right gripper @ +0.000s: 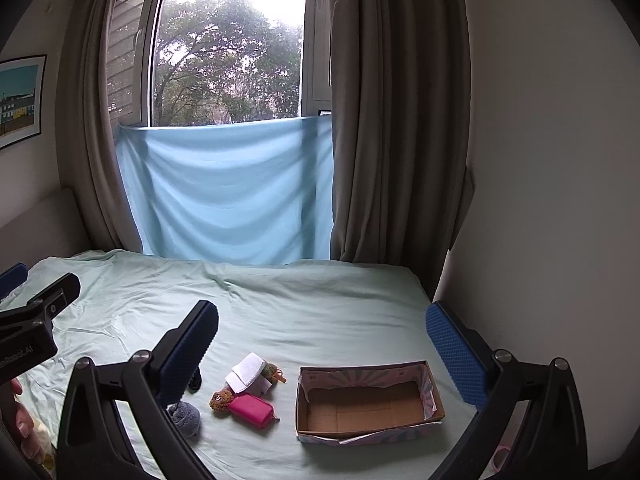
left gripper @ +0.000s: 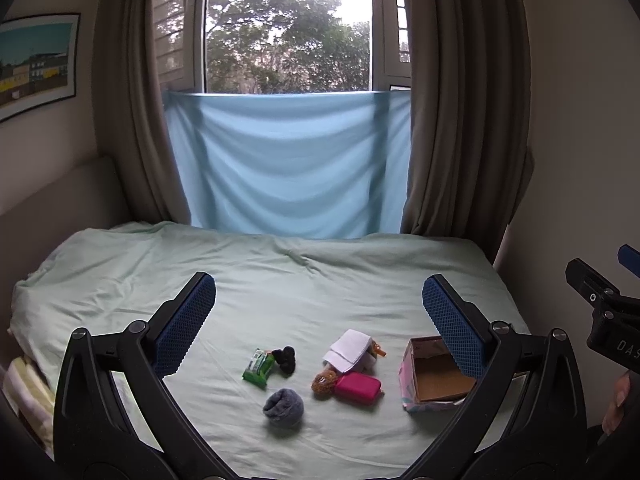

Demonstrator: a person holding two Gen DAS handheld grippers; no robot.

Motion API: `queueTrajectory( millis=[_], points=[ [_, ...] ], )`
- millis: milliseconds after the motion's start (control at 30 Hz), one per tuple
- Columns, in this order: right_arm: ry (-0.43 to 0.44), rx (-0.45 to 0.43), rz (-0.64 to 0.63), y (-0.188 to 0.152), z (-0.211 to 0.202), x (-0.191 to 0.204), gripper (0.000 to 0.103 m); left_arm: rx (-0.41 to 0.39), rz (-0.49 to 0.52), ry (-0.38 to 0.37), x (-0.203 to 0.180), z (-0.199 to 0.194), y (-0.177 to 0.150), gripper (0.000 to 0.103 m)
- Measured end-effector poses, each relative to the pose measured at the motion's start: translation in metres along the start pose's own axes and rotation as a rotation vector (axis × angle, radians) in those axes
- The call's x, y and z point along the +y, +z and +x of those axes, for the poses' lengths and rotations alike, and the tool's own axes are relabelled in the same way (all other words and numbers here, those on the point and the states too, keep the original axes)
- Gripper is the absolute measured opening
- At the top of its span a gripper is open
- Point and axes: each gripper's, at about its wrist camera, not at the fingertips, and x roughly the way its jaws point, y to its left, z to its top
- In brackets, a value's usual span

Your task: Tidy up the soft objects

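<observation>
Small soft things lie on the pale green bed sheet: a green packet, a black sock ball, a grey sock ball, a folded white cloth, a brown-haired doll and a pink pouch. An open, empty cardboard box sits to their right. My left gripper hangs open above the items, holding nothing. My right gripper is open too, above the cloth, pouch and box.
A light blue sheet hangs below the window, flanked by brown curtains. A wall borders the bed on the right. Folded yellow and white linens lie at the bed's left edge.
</observation>
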Motion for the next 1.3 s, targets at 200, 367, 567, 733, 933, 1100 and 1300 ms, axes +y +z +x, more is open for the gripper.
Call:
queueTrajectory(
  millis=[200, 367, 567, 733, 933, 1100, 1300],
  points=[
    [-0.005, 0.002, -0.002, -0.002, 0.002, 0.0, 0.103, 0.007, 0.004, -0.007, -0.003, 0.003, 0.002, 0.103],
    [-0.008, 0.004, 0.007, -0.001, 0.001, 0.0, 0.103, 0.011, 0.008, -0.009, -0.004, 0.006, 0.001, 0.103],
    [-0.011, 0.009, 0.012, 0.0, 0.001, 0.0, 0.103, 0.02, 0.012, -0.005, -0.005, 0.009, -0.001, 0.103],
    [-0.011, 0.009, 0.019, -0.001, 0.0, -0.001, 0.103, 0.023, 0.013, -0.005, -0.006, 0.01, -0.001, 0.103],
    [-0.011, 0.007, 0.021, 0.0, -0.001, -0.001, 0.103, 0.025, 0.012, -0.01, -0.004, 0.01, -0.002, 0.103],
    [-0.008, 0.006, 0.02, -0.001, -0.002, -0.001, 0.103, 0.029, 0.016, -0.013, -0.004, 0.01, -0.003, 0.103],
    [-0.003, 0.001, 0.023, -0.001, -0.002, -0.002, 0.103, 0.03, 0.022, -0.015, -0.006, 0.009, -0.003, 0.103]
  ],
)
